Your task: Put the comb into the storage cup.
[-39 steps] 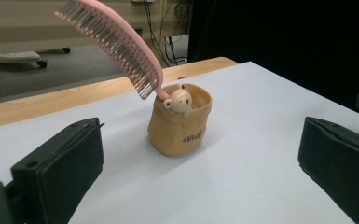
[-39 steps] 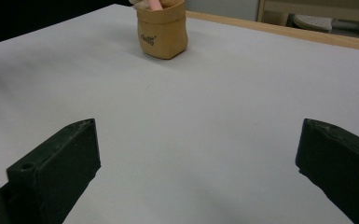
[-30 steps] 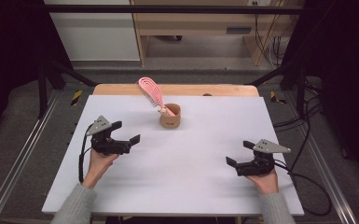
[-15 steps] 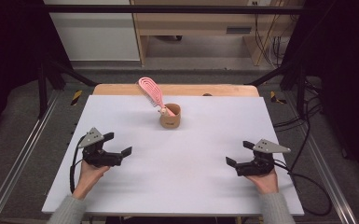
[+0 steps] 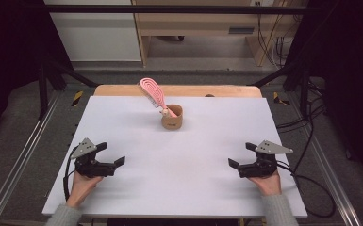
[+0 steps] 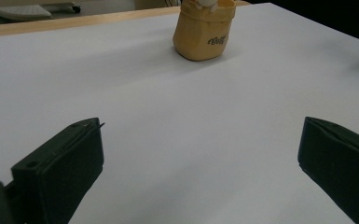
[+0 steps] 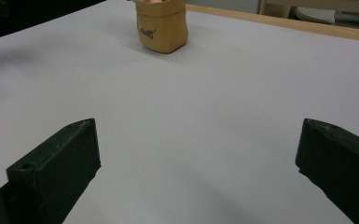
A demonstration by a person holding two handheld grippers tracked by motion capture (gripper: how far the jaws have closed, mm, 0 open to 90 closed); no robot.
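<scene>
A small tan cup stands upright near the back middle of the white table. A pink hairbrush leans out of it toward the back left. The cup shows far ahead in the left gripper view, and the cup also in the right gripper view. My left gripper rests low at the front left, open, with nothing between its jaws. At the front right my right gripper is open and holds nothing too. Both point inward at the table's middle.
A wooden strip runs along the table's back edge. Metal rails flank the table on both sides, and cables trail off at the right. A wooden bench stands behind on the floor.
My left gripper has moved back toward the person and down to the front left of the table. The right gripper, cup and brush have stayed put.
</scene>
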